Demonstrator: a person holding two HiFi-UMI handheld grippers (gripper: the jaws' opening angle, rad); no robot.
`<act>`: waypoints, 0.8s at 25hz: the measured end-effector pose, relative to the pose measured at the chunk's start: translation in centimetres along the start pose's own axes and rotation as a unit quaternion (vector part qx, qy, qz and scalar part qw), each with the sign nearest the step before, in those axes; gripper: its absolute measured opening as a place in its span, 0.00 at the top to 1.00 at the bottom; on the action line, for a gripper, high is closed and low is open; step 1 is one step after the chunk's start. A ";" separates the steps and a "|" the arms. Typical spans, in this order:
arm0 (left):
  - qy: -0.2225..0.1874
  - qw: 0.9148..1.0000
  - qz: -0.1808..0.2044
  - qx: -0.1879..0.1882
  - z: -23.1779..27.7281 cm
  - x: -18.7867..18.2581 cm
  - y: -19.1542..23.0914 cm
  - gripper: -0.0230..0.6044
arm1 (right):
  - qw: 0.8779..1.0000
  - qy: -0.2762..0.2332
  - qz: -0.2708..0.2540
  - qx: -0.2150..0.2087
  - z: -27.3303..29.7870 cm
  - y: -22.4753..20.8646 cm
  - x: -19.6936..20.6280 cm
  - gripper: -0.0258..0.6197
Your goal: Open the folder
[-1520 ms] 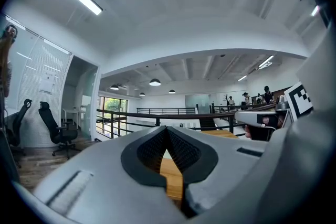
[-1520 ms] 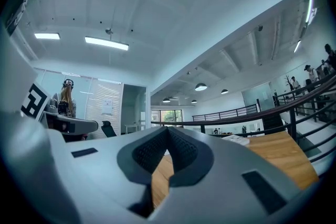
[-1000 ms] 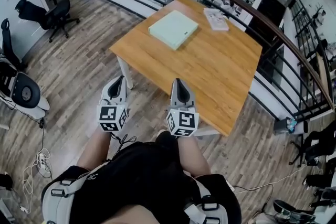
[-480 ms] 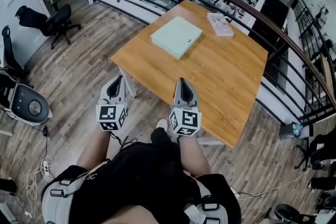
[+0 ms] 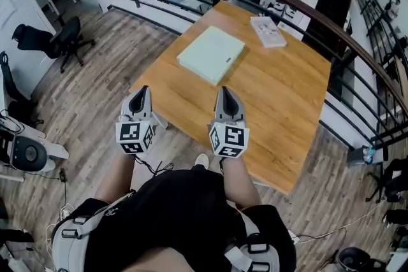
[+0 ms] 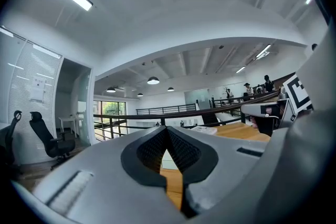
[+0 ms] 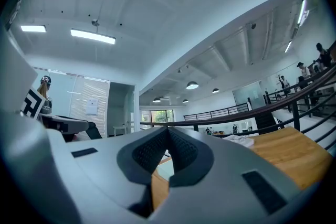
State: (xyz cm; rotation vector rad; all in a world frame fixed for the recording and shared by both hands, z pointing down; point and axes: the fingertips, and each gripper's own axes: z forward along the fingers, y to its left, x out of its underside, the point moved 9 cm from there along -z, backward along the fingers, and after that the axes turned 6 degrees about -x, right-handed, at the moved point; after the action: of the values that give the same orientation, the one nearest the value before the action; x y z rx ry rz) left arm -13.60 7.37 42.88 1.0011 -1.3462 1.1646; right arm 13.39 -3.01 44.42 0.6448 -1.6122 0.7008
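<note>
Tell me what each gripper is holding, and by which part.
Nothing. The left gripper and right gripper are both shut and empty; the folder lies untouched on the table.

Grey left claw (image 5: 141,93) and right claw (image 5: 224,92); black-white marker cubes (image 5: 134,137) at 6 o'clock. Black top (image 5: 182,213), grey harness straps (image 5: 69,236).

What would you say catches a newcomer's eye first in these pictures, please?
A pale green folder lies closed on the far half of the wooden table, with a white booklet beyond it. Nearer, the left gripper and right gripper point towards the table, both shut and empty.
</note>
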 end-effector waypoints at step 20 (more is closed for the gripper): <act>0.045 0.996 0.008 0.078 18.0 -0.5 -5.1 0.96 | 0.997 0.025 0.031 0.059 9.0 -12.2 1.5 0.95</act>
State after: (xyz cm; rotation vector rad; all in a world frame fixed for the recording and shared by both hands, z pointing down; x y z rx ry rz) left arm -11.78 -11.24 43.32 1.0376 -1.2073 1.3272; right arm 16.37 -17.89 45.98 0.6594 -1.5581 0.8580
